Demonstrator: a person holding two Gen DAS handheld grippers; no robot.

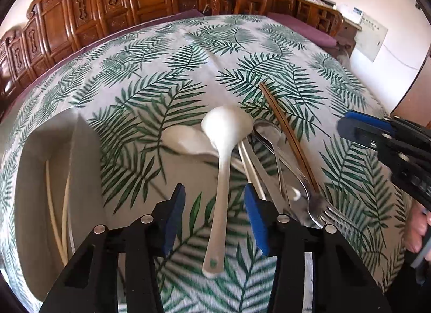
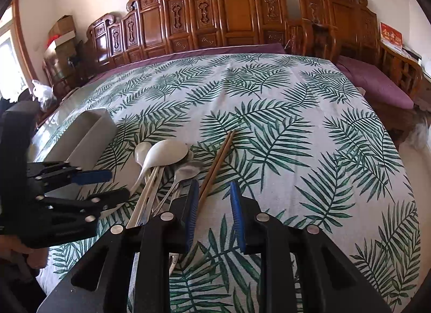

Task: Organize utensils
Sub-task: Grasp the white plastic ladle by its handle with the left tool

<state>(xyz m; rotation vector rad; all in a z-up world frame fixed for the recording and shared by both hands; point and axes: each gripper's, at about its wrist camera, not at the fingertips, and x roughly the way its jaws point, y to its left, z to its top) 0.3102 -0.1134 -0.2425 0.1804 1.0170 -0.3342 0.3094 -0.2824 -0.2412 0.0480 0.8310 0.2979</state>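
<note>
Left claw [image 1: 215, 202] open over white spoon [image 1: 221, 156]; tray [image 1: 35, 156] holds pale chopsticks [image 1: 55, 213].

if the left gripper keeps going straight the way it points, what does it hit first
Most likely the white spoon: its handle runs between the open fingers of the left gripper, untouched. Depth is unclear, so it could meet the tablecloth just beside it.

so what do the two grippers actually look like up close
Both match: the left gripper and right gripper have black angular linkage arms with round silver pins at the joints, ending in flat blue pads. No cables or markings show.
</note>
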